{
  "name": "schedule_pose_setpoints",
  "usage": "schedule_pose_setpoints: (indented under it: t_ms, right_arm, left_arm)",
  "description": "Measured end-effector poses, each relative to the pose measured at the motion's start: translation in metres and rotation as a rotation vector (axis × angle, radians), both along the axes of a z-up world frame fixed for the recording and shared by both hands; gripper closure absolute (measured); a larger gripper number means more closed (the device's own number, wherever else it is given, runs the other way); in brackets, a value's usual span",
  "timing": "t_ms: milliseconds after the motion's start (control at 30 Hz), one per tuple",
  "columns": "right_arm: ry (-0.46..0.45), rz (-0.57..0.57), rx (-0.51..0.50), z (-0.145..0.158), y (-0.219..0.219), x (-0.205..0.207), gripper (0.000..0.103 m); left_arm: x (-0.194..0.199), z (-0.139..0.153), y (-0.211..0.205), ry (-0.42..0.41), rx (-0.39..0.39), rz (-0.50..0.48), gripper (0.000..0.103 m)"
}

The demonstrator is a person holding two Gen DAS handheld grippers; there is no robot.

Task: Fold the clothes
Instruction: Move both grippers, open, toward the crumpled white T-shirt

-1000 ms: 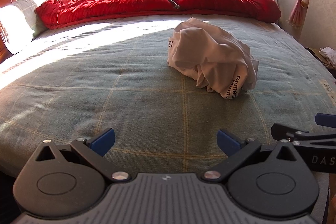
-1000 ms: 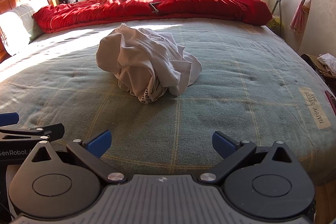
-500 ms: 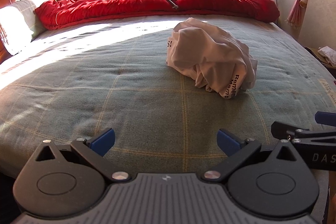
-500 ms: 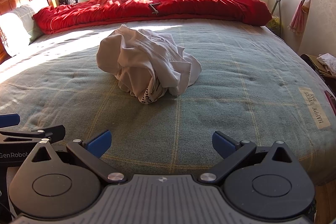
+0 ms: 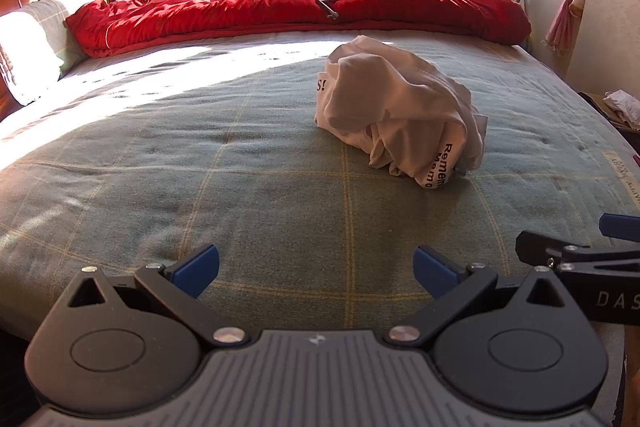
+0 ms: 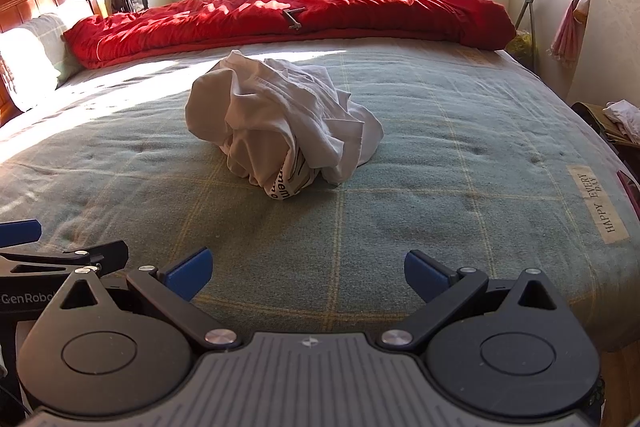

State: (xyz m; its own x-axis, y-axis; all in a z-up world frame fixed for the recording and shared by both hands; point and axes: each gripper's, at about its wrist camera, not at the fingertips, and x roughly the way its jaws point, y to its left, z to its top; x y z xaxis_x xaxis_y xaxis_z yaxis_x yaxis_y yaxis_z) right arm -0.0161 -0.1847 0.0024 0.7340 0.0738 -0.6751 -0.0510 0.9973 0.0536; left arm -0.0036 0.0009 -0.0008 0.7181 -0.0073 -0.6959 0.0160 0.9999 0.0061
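My left tongs (image 5: 316,267) and right tongs (image 6: 308,269) both sit spread wide with nothing in them, low over the near edge of the bed (image 5: 200,167), side by side. The white shirt (image 5: 400,119) lies crumpled in a heap mid-bed on the green checked cover, well apart from both tongs. A red quilt (image 6: 288,15) runs along the far side.

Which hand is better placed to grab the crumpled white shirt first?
Probably the right. In its own view the white shirt sits nearly straight ahead of the open right tool; for the open left tool it lies off to the right.
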Motion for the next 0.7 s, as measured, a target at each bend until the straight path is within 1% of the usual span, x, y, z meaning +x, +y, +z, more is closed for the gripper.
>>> schedule_pose_setpoints:
  t_ms: [133,333,533,700]
  right_arm:
    - [-0.002,-0.006,-0.002,0.001,0.001,-0.002,0.000]
    - [-0.003,-0.016,-0.051,0.008,0.009,0.003,0.000]
    - [-0.012,0.008,-0.089,0.009,0.018,0.012,0.000]
    - [0.000,0.045,-0.087,0.005,0.019,0.028,0.000]
  left_arm:
    - [0.001,0.001,0.003,-0.011,-0.020,-0.007,0.000]
    - [0.007,0.000,0.010,-0.031,-0.053,-0.023,0.000]
    - [0.020,-0.005,0.011,-0.034,-0.033,-0.033,0.000]
    - [0.031,-0.011,0.015,-0.028,-0.056,-0.020,0.000]
